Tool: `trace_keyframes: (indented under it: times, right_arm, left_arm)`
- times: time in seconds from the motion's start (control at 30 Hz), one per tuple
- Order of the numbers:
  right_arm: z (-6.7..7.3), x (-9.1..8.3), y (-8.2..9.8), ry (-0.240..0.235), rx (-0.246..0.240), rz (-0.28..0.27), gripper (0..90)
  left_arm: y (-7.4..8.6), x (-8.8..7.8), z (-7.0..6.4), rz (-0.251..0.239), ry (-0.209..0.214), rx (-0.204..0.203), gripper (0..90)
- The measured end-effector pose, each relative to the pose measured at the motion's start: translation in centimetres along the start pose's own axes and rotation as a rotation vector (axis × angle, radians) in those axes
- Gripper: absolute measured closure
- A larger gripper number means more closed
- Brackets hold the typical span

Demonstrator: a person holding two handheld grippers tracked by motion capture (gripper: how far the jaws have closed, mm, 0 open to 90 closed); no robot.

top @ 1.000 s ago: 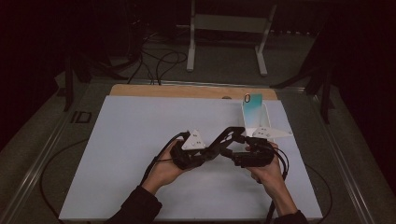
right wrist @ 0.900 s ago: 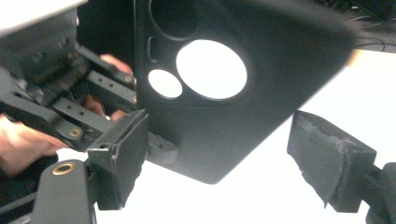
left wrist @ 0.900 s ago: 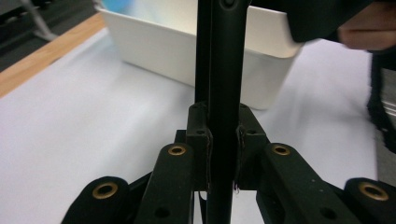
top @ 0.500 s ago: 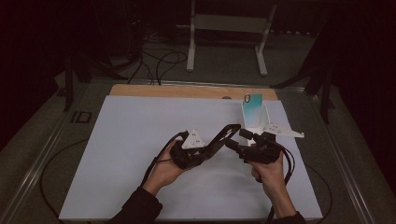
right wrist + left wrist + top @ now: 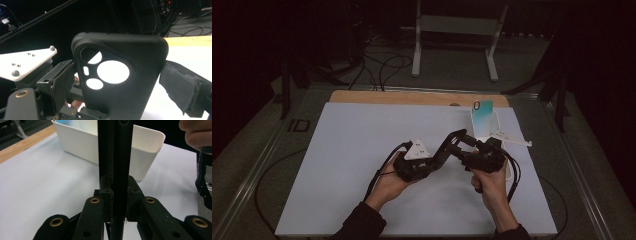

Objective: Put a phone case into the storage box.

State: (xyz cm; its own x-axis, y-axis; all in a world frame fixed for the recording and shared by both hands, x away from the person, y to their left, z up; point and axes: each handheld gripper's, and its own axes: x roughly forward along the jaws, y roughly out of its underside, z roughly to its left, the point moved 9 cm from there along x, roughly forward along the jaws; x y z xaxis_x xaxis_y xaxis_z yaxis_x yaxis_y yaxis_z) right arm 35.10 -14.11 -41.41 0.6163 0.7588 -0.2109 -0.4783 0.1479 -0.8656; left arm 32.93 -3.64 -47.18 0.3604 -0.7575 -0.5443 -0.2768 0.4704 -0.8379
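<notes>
Black phone case (image 5: pixel 120 80), held on edge above the white tabletop (image 5: pixel 352 150). The left gripper (image 5: pixel 447 150) has its fingers (image 5: pixel 106 192) clamped on the case, one pad on each face, as the left gripper view shows; the case rises straight up between them. The right gripper (image 5: pixel 472 147) faces it from the other side. Its fingers (image 5: pixel 178 85) stand apart and have just been opening; in the right gripper view the case, with its camera cut-outs turned to the lens, stands between them. The right-hand pad lies close against the case's edge, the left-hand pad (image 5: pixel 62 80) stands near the other edge; whether either touches cannot be told.

Beyond the left fingers sits a white rectangular bin (image 5: pixel 140 152), near them and apart from the case; in the high view it lies just past the right gripper, with a teal phone case (image 5: pixel 483 116) standing upright at its far end. The bin is the nearest thing ahead of the fingers.

To the left of both grippers the tabletop lies open up to its wooden far edge (image 5: pixel 412 97). The near edge runs behind the person's forearms, and the right edge lies close beside the right hand (image 5: pixel 489 182). Cables trail from each gripper across the surface toward the person.
</notes>
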Motion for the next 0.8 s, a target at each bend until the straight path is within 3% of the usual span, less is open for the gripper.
trace_keyframes:
  times: [0.5, 0.6, 0.8]
  right_arm:
    - [0.4, 0.6, -0.5, 0.003, -0.001, -0.042, 10.8]
    - [0.4, 0.7, -0.6, -0.006, 0.001, -0.049, 10.9]
    - [0.4, 0.6, -0.6, 0.028, -0.016, -0.057, 11.7]
  left_arm:
    - [-0.1, 0.2, -1.1, -0.018, 0.063, -0.017, 80.3]
    - [-0.2, 0.2, -1.1, -0.023, 0.054, -0.014, 80.3]
    - [-0.3, 0.4, -1.0, -0.022, 0.014, -0.014, 80.2]
